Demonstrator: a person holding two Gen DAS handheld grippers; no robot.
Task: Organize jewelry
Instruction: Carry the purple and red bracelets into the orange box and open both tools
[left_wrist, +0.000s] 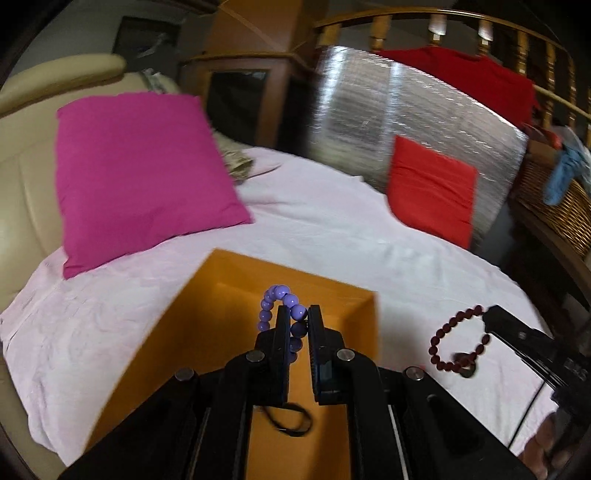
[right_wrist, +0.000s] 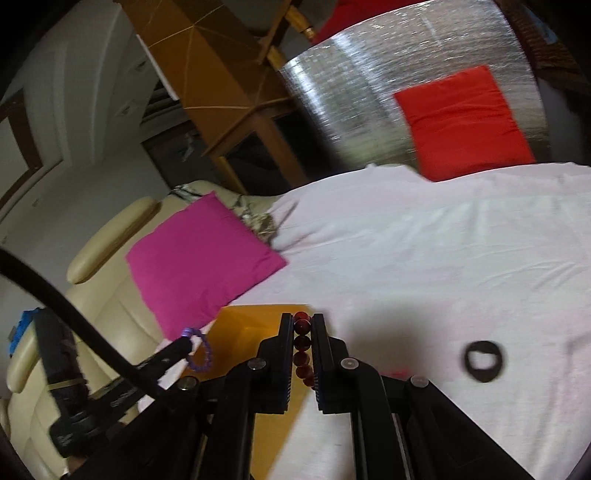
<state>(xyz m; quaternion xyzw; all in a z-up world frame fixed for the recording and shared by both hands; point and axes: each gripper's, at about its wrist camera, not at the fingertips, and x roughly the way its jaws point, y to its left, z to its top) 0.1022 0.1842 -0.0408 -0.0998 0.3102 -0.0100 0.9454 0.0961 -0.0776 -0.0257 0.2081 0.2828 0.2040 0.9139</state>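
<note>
Both grippers loaded: left gripper (left_wrist: 295, 314) nearly closed, pinching purple bead bracelet (left_wrist: 282, 308) above orange box (left_wrist: 207, 325), right gripper (right_wrist: 302, 319) clamping dark red bead bracelet (right_wrist: 301, 347) beside it over the sheet; next likely release purple into box.

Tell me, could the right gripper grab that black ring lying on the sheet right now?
Probably not yet. The right gripper is shut on the dark red bracelet, so it has no free grip. Nothing lies between it and the black ring on the white sheet.
</note>
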